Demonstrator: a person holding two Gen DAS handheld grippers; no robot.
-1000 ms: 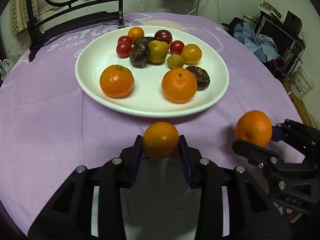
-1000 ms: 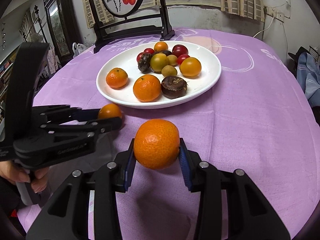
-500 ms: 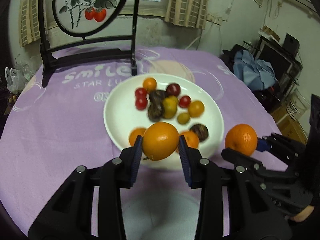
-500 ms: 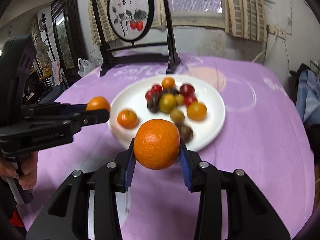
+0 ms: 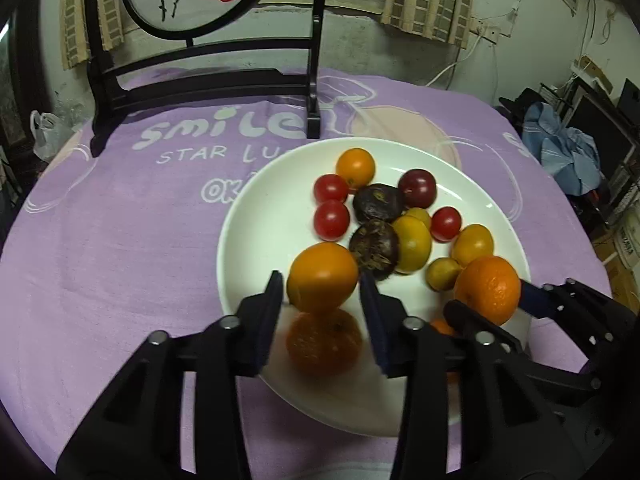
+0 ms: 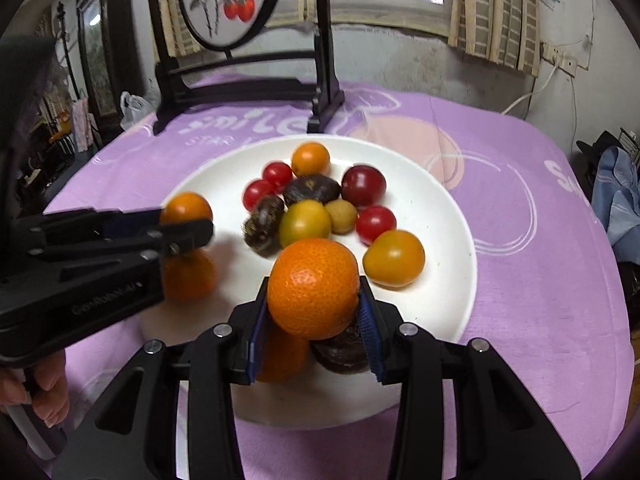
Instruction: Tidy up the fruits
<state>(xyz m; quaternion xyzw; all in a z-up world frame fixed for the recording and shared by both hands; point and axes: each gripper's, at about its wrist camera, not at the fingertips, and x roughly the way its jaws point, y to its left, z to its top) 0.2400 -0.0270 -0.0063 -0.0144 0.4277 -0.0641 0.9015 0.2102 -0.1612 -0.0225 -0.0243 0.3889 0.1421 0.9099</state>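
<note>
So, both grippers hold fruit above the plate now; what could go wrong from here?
1. The left gripper holds its smooth orange fruit directly over a mandarin lying on the white plate; released there, it may bounce and roll off.
2. The right gripper holds a dimpled orange mandarin above a dark brown fruit; dropping it could bruise both.
3. The two grippers are close together and might collide.

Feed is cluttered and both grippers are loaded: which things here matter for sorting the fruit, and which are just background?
In play: left gripper shut on smooth orange; right gripper shut on tangerine; plate; red tomatoes; dark fruits.

Background: purple cloth; black screen stand; plastic bag; blue clothes.
</note>
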